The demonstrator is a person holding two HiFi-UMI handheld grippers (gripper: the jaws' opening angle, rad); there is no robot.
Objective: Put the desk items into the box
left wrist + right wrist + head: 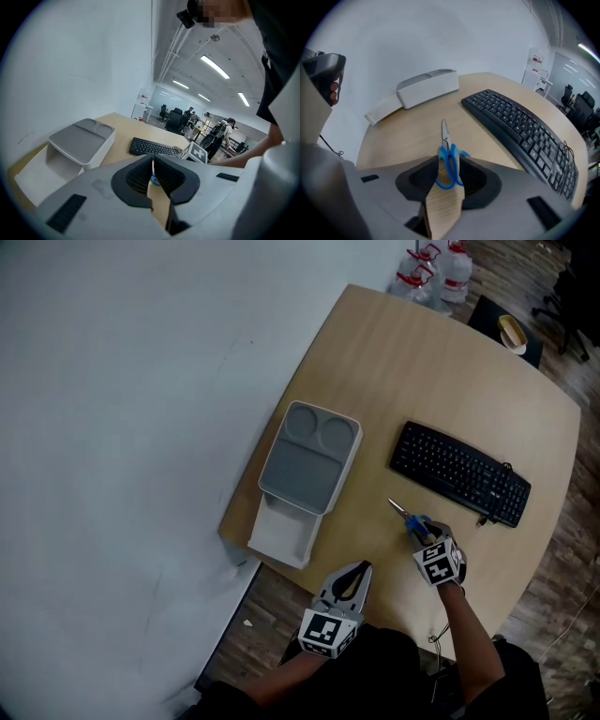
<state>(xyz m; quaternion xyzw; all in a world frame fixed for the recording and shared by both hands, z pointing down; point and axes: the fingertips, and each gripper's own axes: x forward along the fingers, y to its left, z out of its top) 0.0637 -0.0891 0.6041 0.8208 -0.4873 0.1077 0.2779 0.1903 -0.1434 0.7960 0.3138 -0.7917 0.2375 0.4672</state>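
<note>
R gripper (422, 532): jaws spread wide, straddling the blue handles of the scissors (401, 512), not squeezing. Handles look like the best grab spot. Scissors lie flat on the desk (469, 381), right of the box (278, 532). L gripper (359, 570): pinched together, empty, parked on my side of the box, prob. to stay clear. Lid (309, 457) covers most of the box.

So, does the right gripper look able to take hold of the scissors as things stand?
Probably yes: the scissors lie on the table with their blue handles between the right gripper's open jaws, and nothing blocks them.
</note>
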